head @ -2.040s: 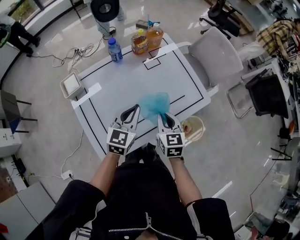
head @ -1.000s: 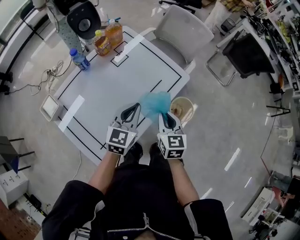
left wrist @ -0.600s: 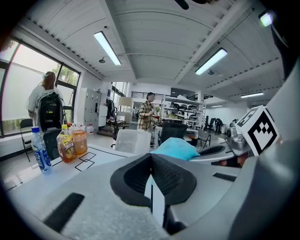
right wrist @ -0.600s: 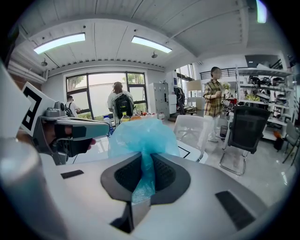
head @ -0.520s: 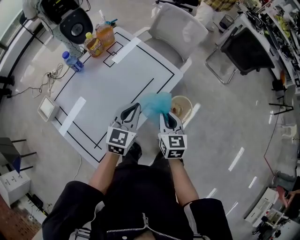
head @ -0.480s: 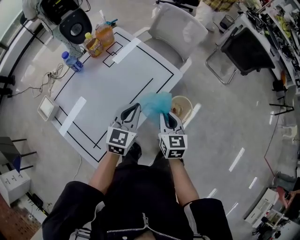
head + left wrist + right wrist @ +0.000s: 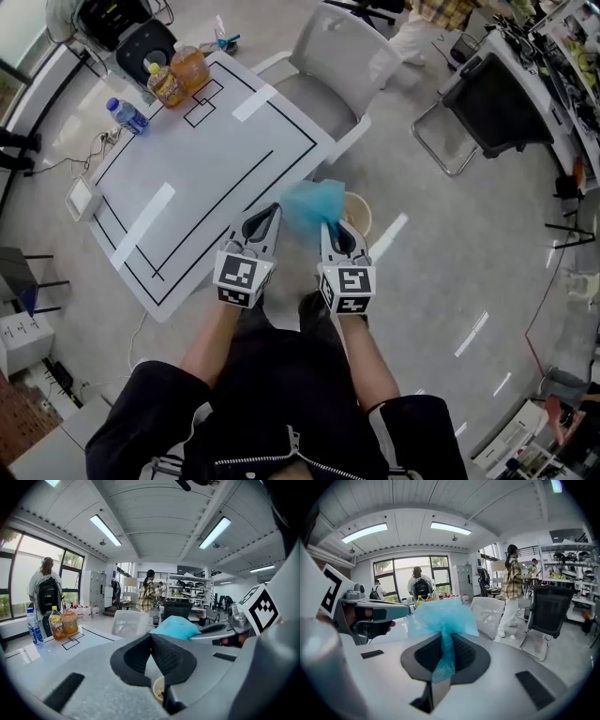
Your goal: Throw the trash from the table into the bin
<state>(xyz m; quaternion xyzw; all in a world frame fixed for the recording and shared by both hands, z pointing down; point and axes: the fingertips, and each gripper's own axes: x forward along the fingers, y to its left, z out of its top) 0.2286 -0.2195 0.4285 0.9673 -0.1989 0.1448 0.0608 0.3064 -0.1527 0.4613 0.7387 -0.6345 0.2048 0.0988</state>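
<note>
A crumpled blue plastic bag (image 7: 313,204) hangs from my right gripper (image 7: 330,226), whose jaws are shut on its neck; in the right gripper view the bag (image 7: 443,615) fans out above the gripper (image 7: 444,638). My left gripper (image 7: 267,217) is beside it, shut with nothing in it (image 7: 151,637). A beige round bin (image 7: 361,217) stands on the floor just beyond the grippers, partly hidden by the bag. It also shows low between the left gripper's jaws (image 7: 158,692). The white table (image 7: 187,178) lies off to the left.
Two orange drink bottles (image 7: 171,78) and a water bottle (image 7: 127,114) stand at the table's far end. A grey chair (image 7: 333,66) is behind the table, a black chair (image 7: 487,94) at the right. A person in a plaid shirt (image 7: 513,590) stands beyond.
Both grippers, still side by side with the bag in the right one, have swung away from the table to the right. The bin now sits right behind the bag.
</note>
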